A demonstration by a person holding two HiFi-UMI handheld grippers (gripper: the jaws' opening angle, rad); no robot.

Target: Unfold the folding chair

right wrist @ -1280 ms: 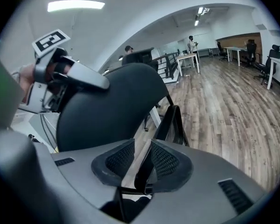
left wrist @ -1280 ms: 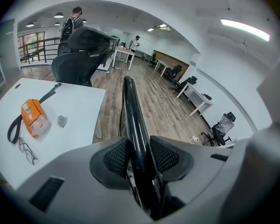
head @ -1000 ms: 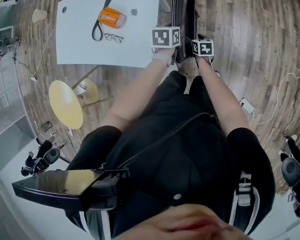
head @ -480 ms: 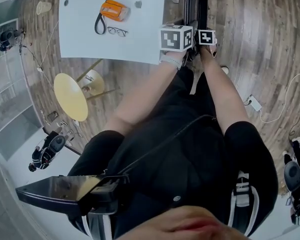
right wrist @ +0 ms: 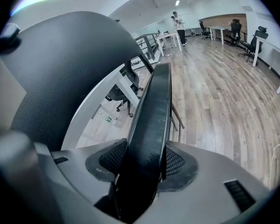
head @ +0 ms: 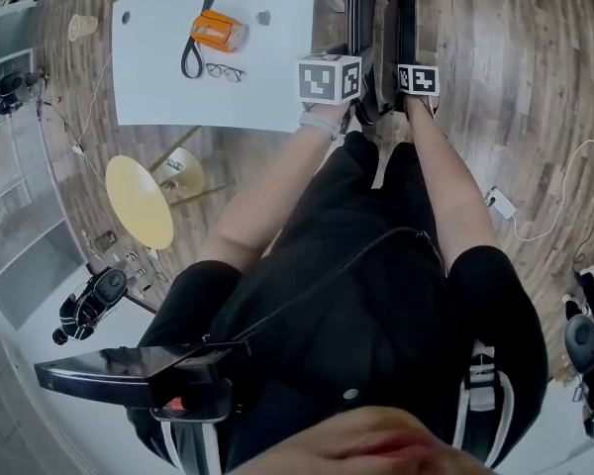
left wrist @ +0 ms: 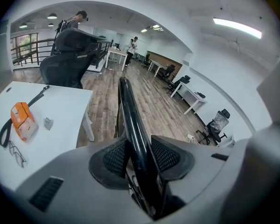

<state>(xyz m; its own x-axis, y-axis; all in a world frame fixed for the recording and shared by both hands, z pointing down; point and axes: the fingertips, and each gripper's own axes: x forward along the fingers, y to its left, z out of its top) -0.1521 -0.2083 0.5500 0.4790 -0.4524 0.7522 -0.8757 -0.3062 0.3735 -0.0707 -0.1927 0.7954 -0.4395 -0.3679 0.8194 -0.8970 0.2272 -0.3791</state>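
While both arms reach forward, I count two grippers and one folding chair (head: 406, 23). It stands upright on the wood floor (head: 515, 87), just right of the one white table (head: 277, 67). My left gripper (left wrist: 139, 148) is clamped on a thin glossy black bar of the chair. My right gripper (right wrist: 142, 160) grasps a thick padded black panel, and its jaws have just been closing onto it. On the table lie one orange pouch (head: 221, 31), one pair of glasses (head: 225, 71) and one black strap (head: 193, 47). Compared with a second ago, the chair's two black parts stand wider apart.
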